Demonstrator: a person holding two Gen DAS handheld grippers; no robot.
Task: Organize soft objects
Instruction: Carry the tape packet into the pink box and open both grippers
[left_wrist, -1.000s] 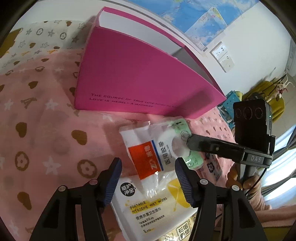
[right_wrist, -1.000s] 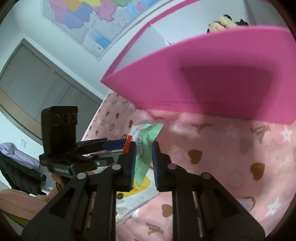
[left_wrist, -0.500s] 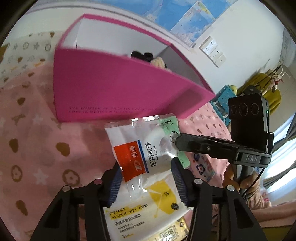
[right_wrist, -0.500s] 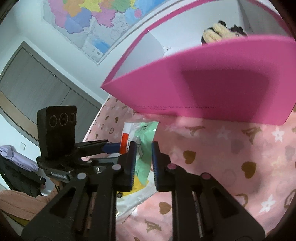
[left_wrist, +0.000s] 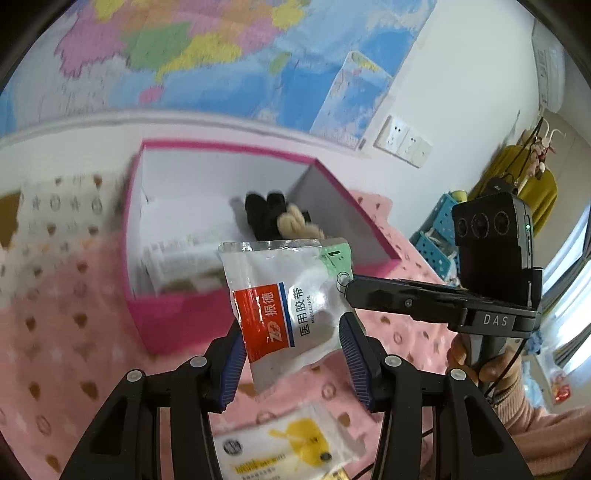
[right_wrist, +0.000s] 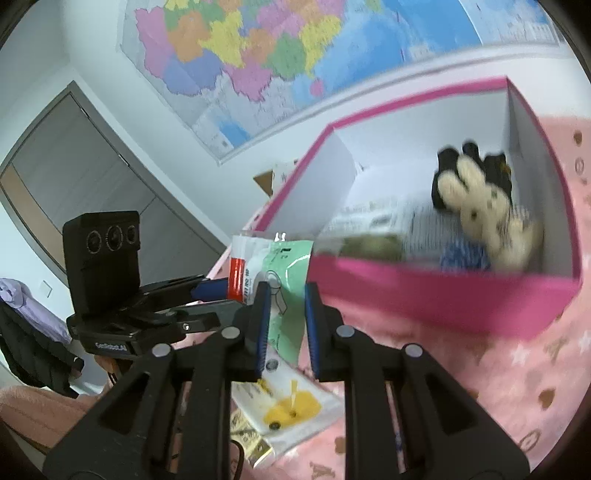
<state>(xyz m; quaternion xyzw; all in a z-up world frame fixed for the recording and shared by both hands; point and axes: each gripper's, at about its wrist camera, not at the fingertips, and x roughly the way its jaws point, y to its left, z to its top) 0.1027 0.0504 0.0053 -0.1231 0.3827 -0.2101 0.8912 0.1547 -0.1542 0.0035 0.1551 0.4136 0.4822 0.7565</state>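
Note:
A clear packet of medical tape with a red, blue and green label hangs in the air in front of the pink box. My right gripper is shut on the packet's green edge. My left gripper is open, its jaws on either side of the packet's lower end, not touching it. The box is open at the top and holds a cream and black plush toy and some packets.
A wet wipes pack with a yellow print lies on the pink patterned cloth below the grippers, also in the right wrist view. A map hangs on the wall. A blue basket stands at the right.
Both grippers have risen with the tape packet, from low on the cloth to above the box rim. The box's inside has come into view. The left jaws stayed open.

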